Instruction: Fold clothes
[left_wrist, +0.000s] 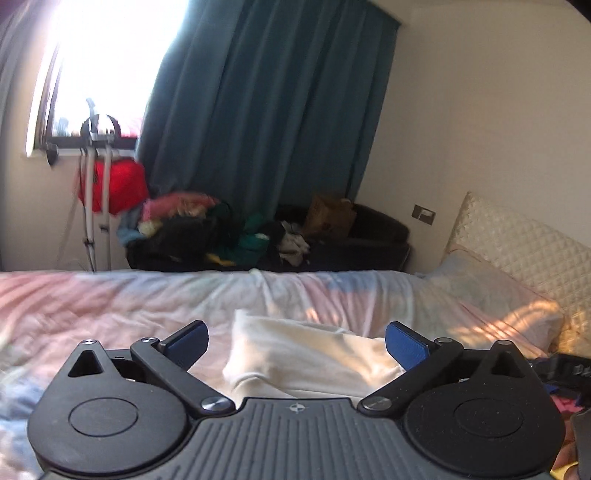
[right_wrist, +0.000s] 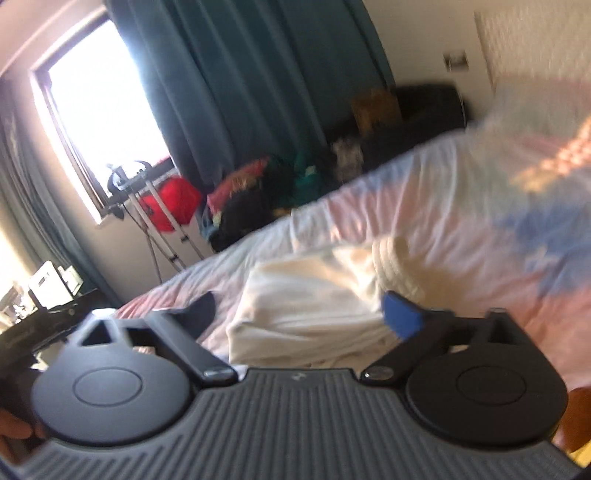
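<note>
While several heaps of clothing show in the room, only one garment lies on the bed: a cream-white garment, bunched and creased on the pastel pink, blue and white bedcover. Two grippers are in view, one per camera, each with two blue-padded fingers. One teal curtain hangs beside the single bright window, and one pillow rests against the quilted headboard, on the bed beyond the garment toward its right end.

Spread wide, the left gripper holds nothing; its fingers stand either side of the cream-white garment, and from this angle I cannot tell whether the pads touch the cloth. Equally wide, the right gripper grips nothing, its blue pad just in front of a ribbed cuff or hem of the garment; contact is unclear.

Beyond the bed's far edge, a dark sofa or chest carries a jumble of coloured clothes too blurred to count, plus a brown paper bag. A red item hangs by a white stand under the window. Motion blur smears the right wrist view, especially the bedcover's right portion. Bits of the person's hands appear only at the frame edges.
</note>
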